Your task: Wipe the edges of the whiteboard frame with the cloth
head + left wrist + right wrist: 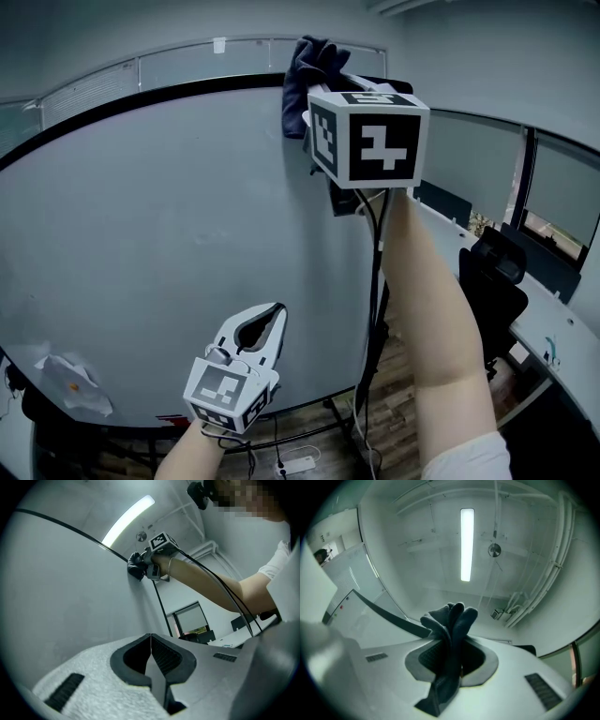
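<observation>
Right gripper [451, 641] fingers clamp the cloth [309, 67], seemingly against the whiteboard frame [141, 97]'s top edge; left gripper [150, 639] fingers together, empty

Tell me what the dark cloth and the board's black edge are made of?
The cloth looks like soft, thick fabric, maybe fleece: it bunches in floppy folds where the right claw pinches it. The frame edge looks like smooth black plastic or painted metal, hard to tell which: a thin, even, stiff strip.

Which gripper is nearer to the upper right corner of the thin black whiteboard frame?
Right. The right gripper holds the dark blue cloth at that corner; the left gripper hangs far below it.
</observation>
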Action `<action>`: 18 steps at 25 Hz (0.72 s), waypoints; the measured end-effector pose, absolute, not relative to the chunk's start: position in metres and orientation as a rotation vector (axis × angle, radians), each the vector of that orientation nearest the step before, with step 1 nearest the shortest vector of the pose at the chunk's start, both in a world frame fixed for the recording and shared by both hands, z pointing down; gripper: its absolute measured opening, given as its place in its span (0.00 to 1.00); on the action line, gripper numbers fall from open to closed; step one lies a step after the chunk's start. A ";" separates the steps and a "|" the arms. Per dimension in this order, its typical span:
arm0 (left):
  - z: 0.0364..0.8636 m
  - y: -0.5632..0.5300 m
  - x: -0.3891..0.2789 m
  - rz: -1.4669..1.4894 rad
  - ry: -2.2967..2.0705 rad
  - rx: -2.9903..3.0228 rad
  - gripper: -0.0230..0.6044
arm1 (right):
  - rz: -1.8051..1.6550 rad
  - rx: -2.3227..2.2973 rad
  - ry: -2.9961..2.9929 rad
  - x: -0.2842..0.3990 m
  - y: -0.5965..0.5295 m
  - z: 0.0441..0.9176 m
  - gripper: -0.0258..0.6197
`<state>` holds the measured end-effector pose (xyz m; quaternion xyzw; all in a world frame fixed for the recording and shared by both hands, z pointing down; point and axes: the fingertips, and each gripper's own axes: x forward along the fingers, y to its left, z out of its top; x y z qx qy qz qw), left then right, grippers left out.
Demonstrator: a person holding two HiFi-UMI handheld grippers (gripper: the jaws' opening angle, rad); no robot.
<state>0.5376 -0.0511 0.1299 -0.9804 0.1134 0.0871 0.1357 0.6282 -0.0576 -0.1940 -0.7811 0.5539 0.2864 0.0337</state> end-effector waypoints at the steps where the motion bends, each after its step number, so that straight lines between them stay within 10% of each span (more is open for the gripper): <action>1: 0.129 -0.048 0.546 0.258 0.334 -2.841 0.07 | 0.883 -2.400 1.710 0.636 -0.055 -0.194 0.13; 18: 0.119 0.000 0.667 0.308 0.478 -2.844 0.07 | 0.929 -2.370 1.791 0.747 -0.012 -0.194 0.13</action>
